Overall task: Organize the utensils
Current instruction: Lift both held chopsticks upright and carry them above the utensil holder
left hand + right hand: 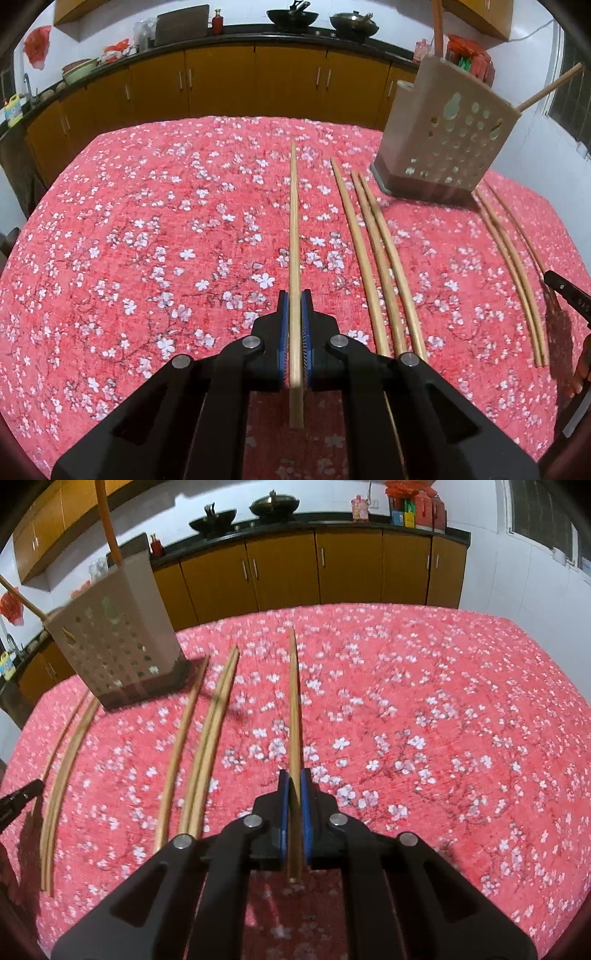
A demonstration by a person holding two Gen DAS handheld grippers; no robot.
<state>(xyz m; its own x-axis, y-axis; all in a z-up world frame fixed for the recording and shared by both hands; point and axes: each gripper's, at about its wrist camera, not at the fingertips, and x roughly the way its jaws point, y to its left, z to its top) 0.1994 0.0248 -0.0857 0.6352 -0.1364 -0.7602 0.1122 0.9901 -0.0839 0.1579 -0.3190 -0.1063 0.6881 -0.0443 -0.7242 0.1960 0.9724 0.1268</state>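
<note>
while closed on one chopstick, left hand-held gripper hovered above the table. likewise clamped: right hand-held gripper around another chopstick. loose chopsticks lay flat beside the perforated holder, two more sticks upright inside it.

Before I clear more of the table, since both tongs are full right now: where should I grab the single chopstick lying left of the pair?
Take the single chopstick near its thicker near end, coming straight down from above with the fingers across its width. It lies flat on the tablecloth, with a gap to the pair on its right, so there is room beside it.
</note>
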